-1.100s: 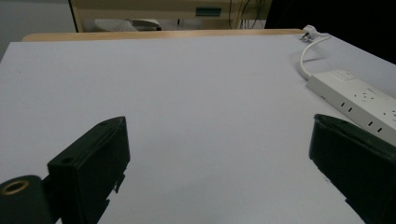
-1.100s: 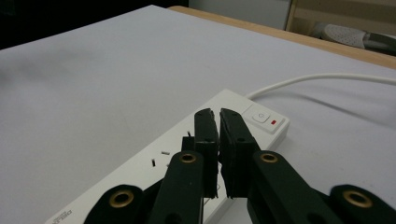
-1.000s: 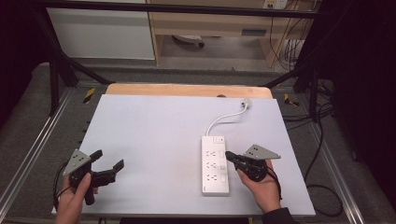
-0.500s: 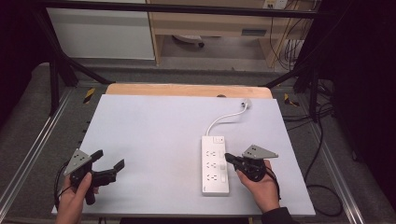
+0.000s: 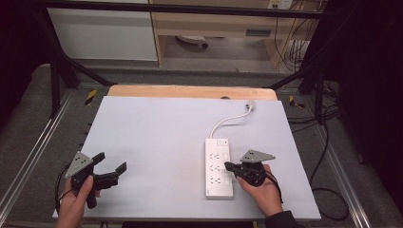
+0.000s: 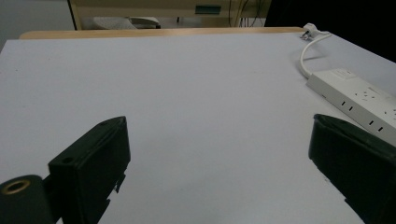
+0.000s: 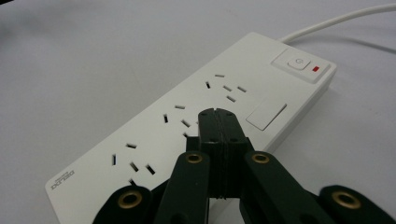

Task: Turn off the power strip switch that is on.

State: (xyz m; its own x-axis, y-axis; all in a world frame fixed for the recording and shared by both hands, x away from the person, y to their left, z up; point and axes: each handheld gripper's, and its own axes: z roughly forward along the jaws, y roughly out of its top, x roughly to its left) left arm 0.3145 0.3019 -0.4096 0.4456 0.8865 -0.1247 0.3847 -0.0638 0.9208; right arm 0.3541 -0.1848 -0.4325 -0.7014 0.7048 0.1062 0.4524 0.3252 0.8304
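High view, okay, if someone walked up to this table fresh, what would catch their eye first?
Most likely the white power strip lying lengthwise on the right half of the pale table, its cord curling toward the far edge. Next, the right gripper, jaws shut, its tips over the strip's sockets in the right gripper view. At the near left corner the left gripper sits with its jaws wide open, nothing between them.

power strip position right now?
In the high view the power strip lies lengthwise on the table's right half, near the front edge, with the shut right gripper at its right side.
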